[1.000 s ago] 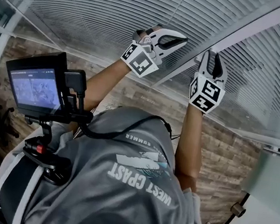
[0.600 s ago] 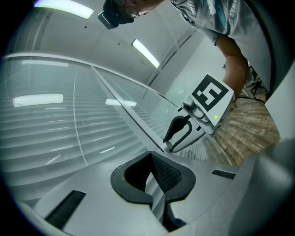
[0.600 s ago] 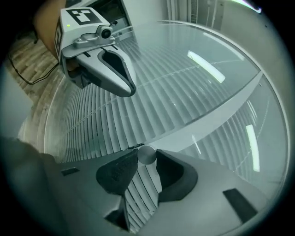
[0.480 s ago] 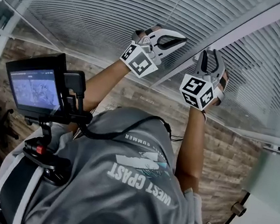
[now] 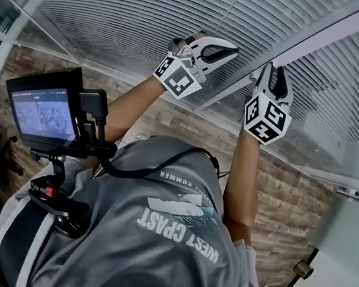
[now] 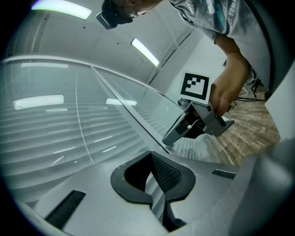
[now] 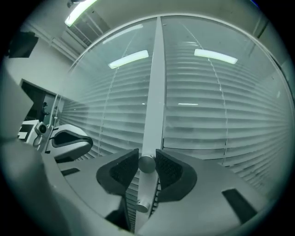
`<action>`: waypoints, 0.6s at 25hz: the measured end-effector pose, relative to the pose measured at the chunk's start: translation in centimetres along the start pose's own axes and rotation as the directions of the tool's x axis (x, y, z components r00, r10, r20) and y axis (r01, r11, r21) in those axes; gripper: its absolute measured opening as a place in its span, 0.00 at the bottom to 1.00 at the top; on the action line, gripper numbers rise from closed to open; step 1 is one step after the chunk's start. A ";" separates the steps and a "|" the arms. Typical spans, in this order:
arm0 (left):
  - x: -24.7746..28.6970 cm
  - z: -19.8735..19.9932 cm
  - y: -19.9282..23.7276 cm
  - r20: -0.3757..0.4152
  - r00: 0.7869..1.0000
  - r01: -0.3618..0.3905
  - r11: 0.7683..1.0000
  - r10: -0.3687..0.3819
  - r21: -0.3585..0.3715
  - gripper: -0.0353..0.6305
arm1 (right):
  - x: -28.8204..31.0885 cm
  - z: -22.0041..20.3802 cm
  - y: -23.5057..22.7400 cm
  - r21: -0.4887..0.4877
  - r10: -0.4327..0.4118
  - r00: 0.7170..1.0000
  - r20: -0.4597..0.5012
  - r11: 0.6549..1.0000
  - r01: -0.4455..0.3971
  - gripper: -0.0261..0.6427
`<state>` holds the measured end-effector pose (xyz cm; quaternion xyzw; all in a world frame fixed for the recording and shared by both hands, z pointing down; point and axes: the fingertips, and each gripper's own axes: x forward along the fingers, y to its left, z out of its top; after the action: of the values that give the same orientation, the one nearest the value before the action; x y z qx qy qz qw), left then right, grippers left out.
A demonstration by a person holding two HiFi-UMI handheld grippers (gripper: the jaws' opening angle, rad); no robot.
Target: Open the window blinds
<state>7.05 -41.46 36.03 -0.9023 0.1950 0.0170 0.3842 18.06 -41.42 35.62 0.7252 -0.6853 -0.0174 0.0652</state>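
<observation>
**A:** What does the head view show?
**B:** Arms raised at the window blinds point(image 5: 119, 10), slats closed.
**A:** And the gripper views?
**B:** The right hand-held gripper point(image 7: 146, 160) is clamped on the blinds' wand point(image 7: 146, 164). The left hand-held gripper point(image 6: 151, 159) is pressed together, empty.

Only print I can read from here is on the shirt point(image 5: 152, 236): "WEST COAST" and "SUMMER", upside down.

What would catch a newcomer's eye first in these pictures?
White slatted window blinds fill the top of the head view, with both arms raised to them. The right tool grips a small round grey knob on the white upright frame bar between the panes; the left tool, jaws together and empty, hangs beside it.
</observation>
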 end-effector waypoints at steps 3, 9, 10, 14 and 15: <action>0.1 0.1 0.0 0.003 1.000 0.000 1.000 0.000 -0.003 0.06 | -0.1 0.0 0.8 -0.268 -0.031 0.999 -0.011 0.963 0.027 0.19; 0.5 0.6 -0.5 0.017 1.000 0.013 1.000 -0.013 -0.003 0.06 | 0.0 -1.1 2.8 -0.849 -0.117 0.993 -0.024 0.527 0.042 0.19; 0.5 0.6 -0.5 0.019 1.000 0.014 1.000 -0.014 -0.003 0.06 | 0.0 -1.4 3.0 -0.898 -0.121 0.992 -0.027 0.439 0.029 0.19; 0.6 0.8 -0.5 0.022 1.000 0.017 1.000 -0.017 -0.001 0.06 | 0.2 -1.7 3.2 -0.914 -0.071 0.996 -0.059 0.405 -0.026 0.19; 0.6 0.8 -0.6 0.022 1.000 0.017 1.000 -0.017 0.000 0.06 | 0.1 -1.5 3.0 -0.857 -0.048 0.996 -0.073 0.514 -0.038 0.19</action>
<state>7.88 -40.74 35.73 -0.9037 0.1829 0.0236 0.3863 15.28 -41.52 37.50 0.6009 -0.5819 -0.3215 0.4438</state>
